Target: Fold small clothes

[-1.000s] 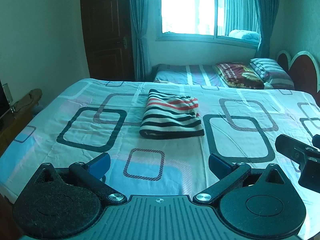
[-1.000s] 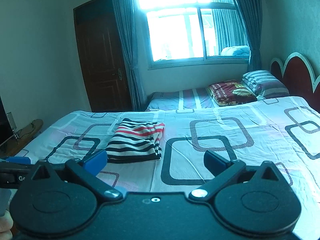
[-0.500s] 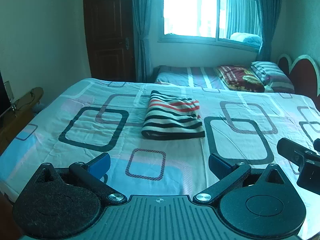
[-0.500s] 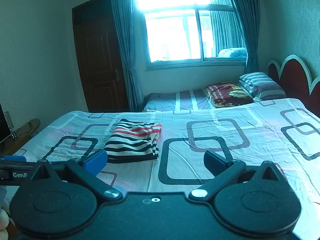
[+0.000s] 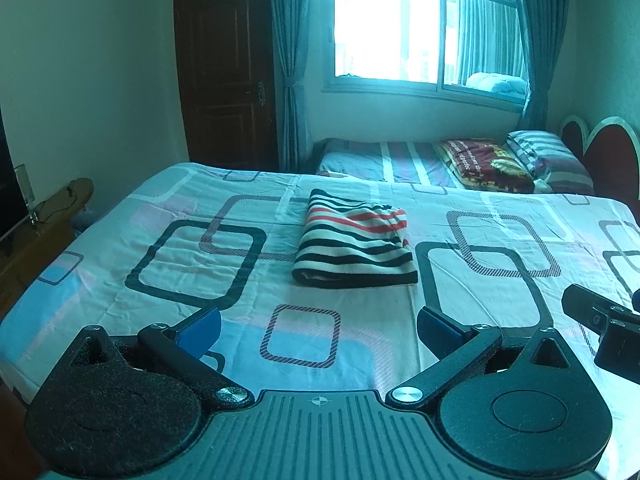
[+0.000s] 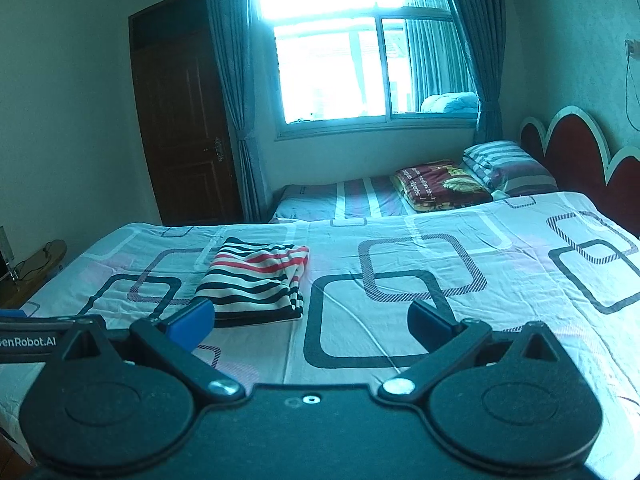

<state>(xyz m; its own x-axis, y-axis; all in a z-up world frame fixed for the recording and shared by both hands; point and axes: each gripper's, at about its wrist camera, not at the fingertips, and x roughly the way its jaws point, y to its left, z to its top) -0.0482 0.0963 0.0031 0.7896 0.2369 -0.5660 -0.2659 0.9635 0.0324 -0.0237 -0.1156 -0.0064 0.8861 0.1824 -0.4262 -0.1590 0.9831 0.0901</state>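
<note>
A striped garment [image 5: 354, 249], banded in black, white and red, was seen folded into a compact rectangle and laid flat on the bed [image 5: 120, 248], on a sheet printed with rounded dark squares. From the right wrist view the same garment [image 6: 256, 280] lay to the left of centre, its folded edge turned toward the camera. The left gripper [image 5: 318, 326] was held above the near part of the bed, its blue-padded fingers [image 5: 202, 326] spread wide apart with nothing between them, well short of the garment. The right gripper [image 6: 310, 320] was likewise held over the bed with its fingers [image 6: 192, 320] wide apart and nothing held; the garment appeared just beyond its left fingertip, apart from it. Part of the right gripper's body [image 5: 604, 328] was visible at the right edge of the left wrist view, and part of the left gripper's body [image 6: 28, 340], bearing printed lettering, at the left edge of the right wrist view. No container was seen on the bed. Beyond it a second, lower bed [image 6: 340, 200] carried a folded dark red blanket [image 6: 440, 184] and a striped pillow [image 6: 504, 164] beside it, under a bright window [image 6: 340, 72] flanked by curtains. A dark wooden door [image 6: 180, 120] stood closed to the left.
</note>
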